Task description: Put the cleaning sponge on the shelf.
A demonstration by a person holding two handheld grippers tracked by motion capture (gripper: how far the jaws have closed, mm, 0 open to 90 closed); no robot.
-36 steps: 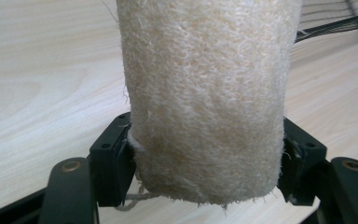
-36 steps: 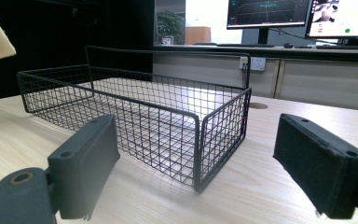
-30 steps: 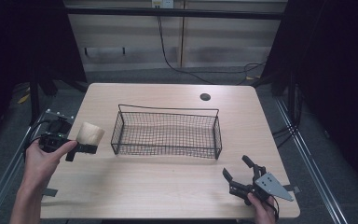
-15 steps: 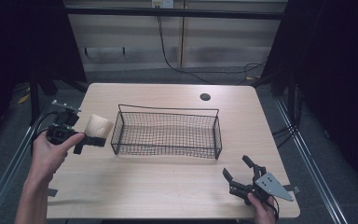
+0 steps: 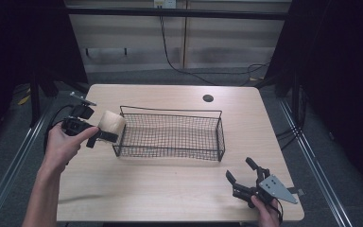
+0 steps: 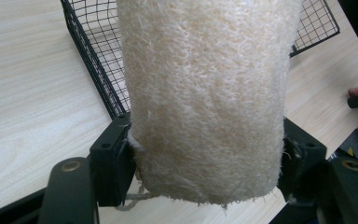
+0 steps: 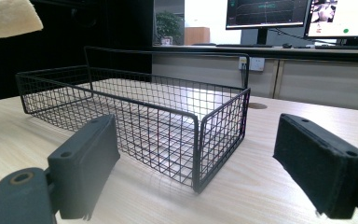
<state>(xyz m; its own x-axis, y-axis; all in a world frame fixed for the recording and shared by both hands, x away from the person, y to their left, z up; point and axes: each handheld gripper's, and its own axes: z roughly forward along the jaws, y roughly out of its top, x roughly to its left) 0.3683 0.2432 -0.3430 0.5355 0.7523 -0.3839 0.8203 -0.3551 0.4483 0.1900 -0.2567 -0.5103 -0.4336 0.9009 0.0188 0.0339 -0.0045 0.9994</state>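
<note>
The left gripper [image 5: 105,136] has its jaws closed on a pale fibrous loofah [image 5: 111,123], gripped near one end, so its long axis runs out along the jaws. It is held in the air just beside the basket [image 5: 170,135], at the basket's left end and about level with the rim; the open basket lies straight ahead of it. The right gripper [image 5: 243,182] sits low at the desk [image 5: 170,189] edge, off the basket's near right corner, jaws wide apart and empty. The left hand [image 5: 66,142] is far nearer.
</note>
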